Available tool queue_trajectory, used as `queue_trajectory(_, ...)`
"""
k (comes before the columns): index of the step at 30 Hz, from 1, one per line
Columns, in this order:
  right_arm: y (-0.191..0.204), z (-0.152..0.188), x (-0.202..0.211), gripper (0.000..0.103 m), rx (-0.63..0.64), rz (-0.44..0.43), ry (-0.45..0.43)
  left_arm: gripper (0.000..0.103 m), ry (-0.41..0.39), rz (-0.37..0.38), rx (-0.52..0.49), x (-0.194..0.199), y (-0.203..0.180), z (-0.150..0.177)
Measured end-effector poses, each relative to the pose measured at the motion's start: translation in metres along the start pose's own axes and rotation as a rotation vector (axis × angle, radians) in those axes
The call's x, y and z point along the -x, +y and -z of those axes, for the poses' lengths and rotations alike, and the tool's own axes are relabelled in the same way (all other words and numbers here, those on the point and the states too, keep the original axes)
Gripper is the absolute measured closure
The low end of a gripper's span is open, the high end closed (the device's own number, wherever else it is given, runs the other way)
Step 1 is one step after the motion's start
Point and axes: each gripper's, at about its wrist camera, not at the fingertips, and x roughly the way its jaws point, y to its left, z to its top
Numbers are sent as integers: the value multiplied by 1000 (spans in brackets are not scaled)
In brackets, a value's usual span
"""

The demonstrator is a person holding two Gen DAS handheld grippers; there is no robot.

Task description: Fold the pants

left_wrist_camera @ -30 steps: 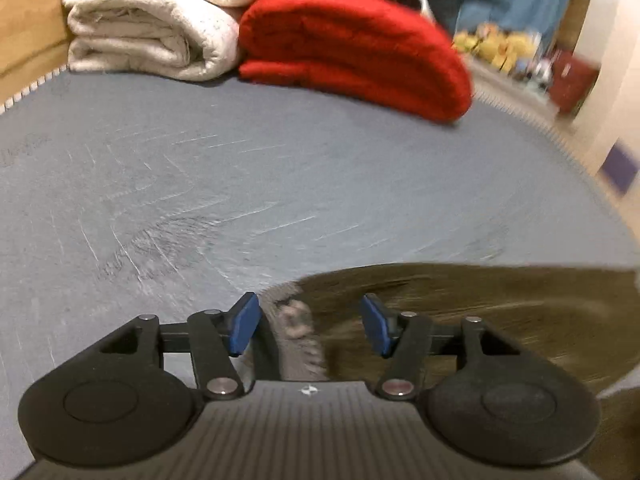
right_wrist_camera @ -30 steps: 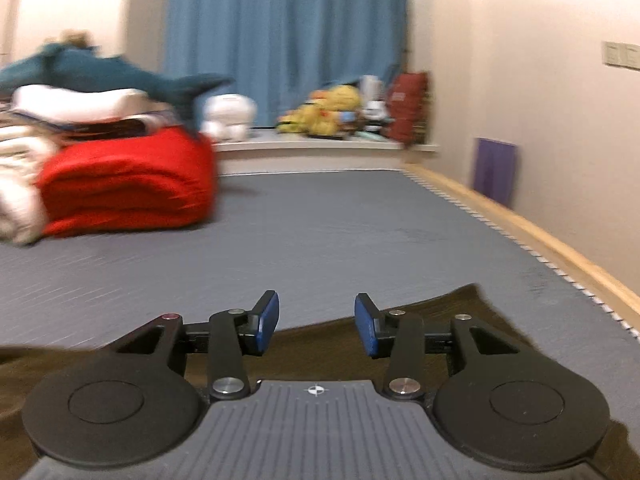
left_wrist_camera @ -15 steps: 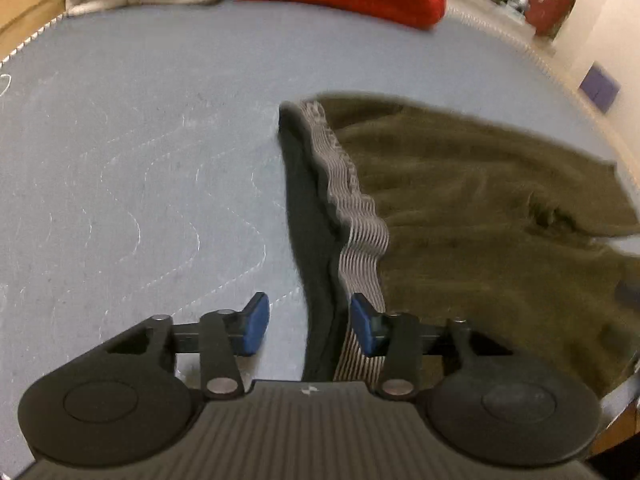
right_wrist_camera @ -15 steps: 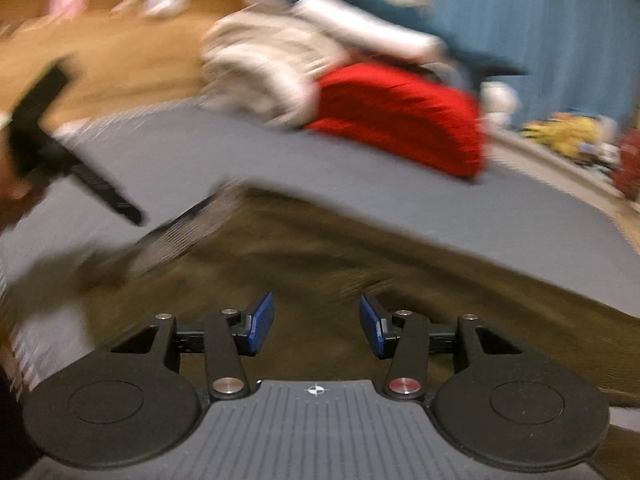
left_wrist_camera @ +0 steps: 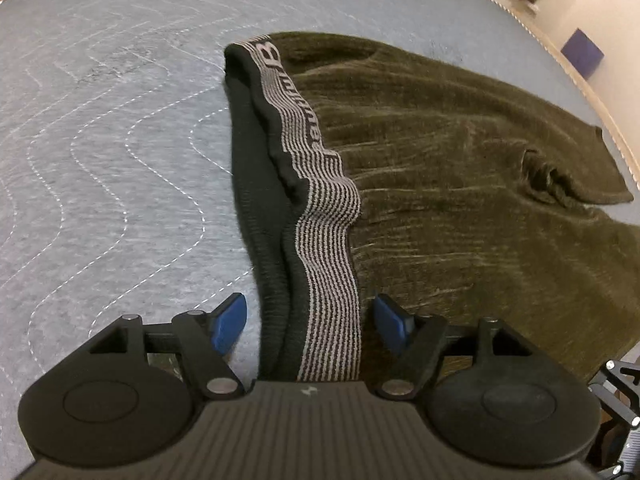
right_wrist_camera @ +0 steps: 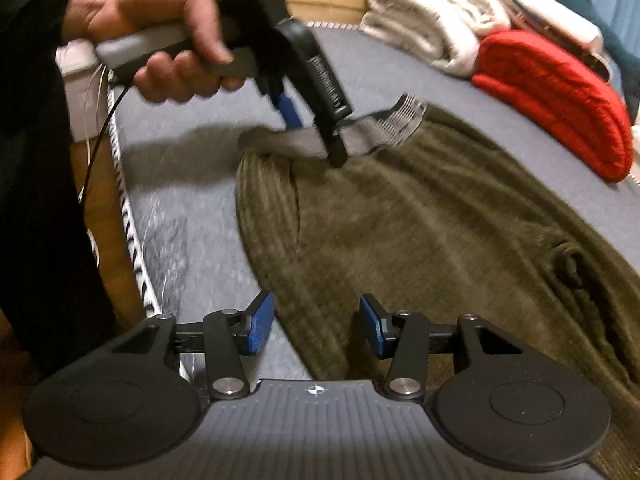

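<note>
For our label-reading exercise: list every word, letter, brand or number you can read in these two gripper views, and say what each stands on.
"B": large letter at the far end of the striped waistband of the olive pants; the smaller letters that follow run foreshortened along the band and cannot be read with confidence.
Raised lettering on the left gripper, seen from the right wrist view: too blurred to read.
No other text is legible.

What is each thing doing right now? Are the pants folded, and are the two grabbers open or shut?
Pants: spread flat on the bed, not folded.
Waistband: rumpled, lying between the left grabber's fingers.
Left grabber: opening, not pinching.
Right grabber: open over the pants' edge.
Red blanket: folded.
White blanket: folded.
</note>
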Motion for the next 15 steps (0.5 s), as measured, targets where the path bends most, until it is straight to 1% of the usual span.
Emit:
queue_trajectory(1, 1, 2, -3, 53, 7, -7, 17, 28, 0, -6, -13, -1, -1, 0)
queue_trajectory(2, 2, 4, -4, 53, 14, -9, 15, 29, -1, -12, -27, -2, -3, 0)
queue_trajectory(4, 1, 6, -3, 53, 9, -20, 3, 39, -2, -9, -53, -1, -7, 0)
queue_trajectory(5, -1, 6, -3, 56, -3, -30, 3, 45, 0, 0, -61, -1, -8, 0)
queue_trajectory(6, -3, 6, -3, 66, -12, -38, 3, 52, -3, -1, -74, 0, -10, 0)
queue_trajectory(7, -4, 5, -3, 71, -12, -45, 2, 55, -5, -2, -87, 0, -11, 1)
queue_trajectory(8, -4, 4, -2, 75, -5, -55, 1, 61, -8, -1, -95, 2, -11, 1)
queue_trajectory(11, -2, 4, -5, 79, 30, -69, 2, 74, -23, 4, -115, 13, -10, 3)
queue_trajectory(15, -2, 2, -3, 88, 41, -90, -18, 79, -82, 35, -108, 38, -6, 4)
